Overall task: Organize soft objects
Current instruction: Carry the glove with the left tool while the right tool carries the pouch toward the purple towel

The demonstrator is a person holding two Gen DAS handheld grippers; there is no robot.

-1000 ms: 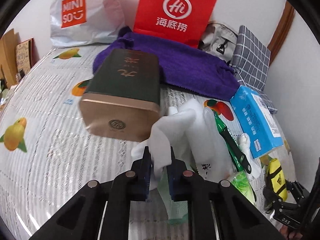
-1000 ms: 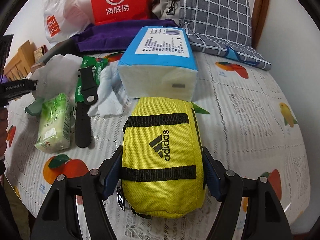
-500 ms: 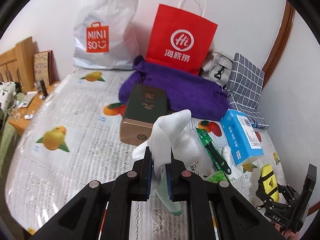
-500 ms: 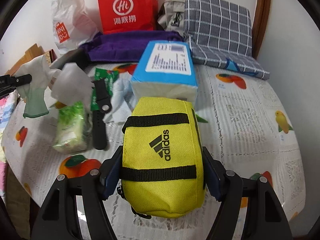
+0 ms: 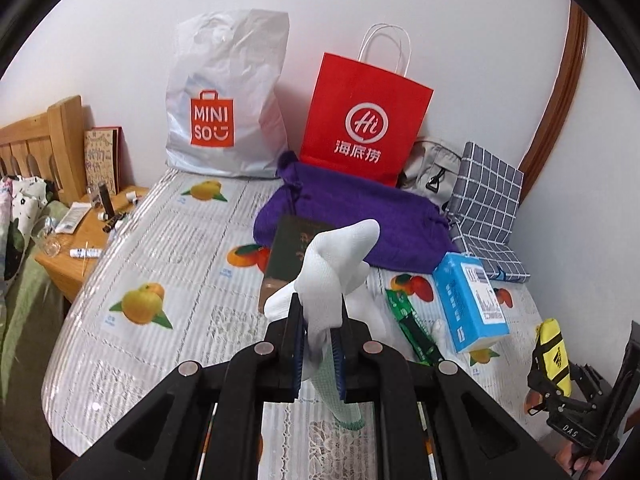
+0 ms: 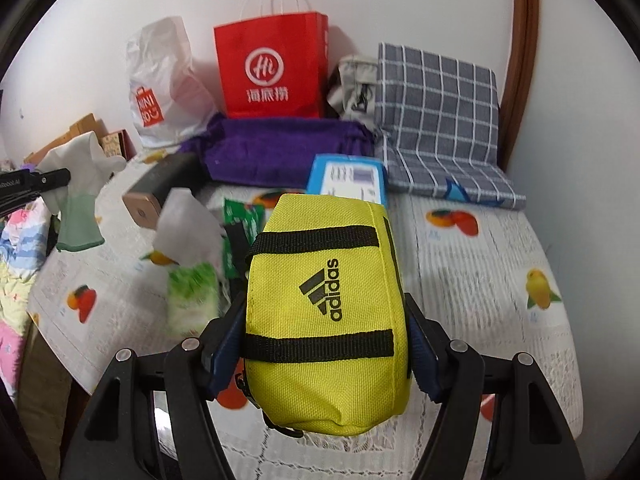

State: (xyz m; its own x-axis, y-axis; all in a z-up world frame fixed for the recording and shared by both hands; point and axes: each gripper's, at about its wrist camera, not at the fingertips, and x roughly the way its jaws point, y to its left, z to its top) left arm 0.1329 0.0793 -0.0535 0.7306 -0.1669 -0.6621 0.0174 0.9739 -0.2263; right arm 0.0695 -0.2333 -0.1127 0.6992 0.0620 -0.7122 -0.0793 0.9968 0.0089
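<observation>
The left gripper (image 5: 318, 344) was clamped on a white glove (image 5: 336, 268), which stuck up between its fingers while the green cuff hung below, clear of the fruit-print tablecloth (image 5: 168, 264). The right gripper (image 6: 326, 344) squeezed a yellow Adidas pouch (image 6: 324, 312) by both sides, held above the table. Beyond lay a blue tissue pack (image 6: 348, 178), a purple cloth bag (image 6: 280, 152) and a dark green box (image 6: 160, 188).
</observation>
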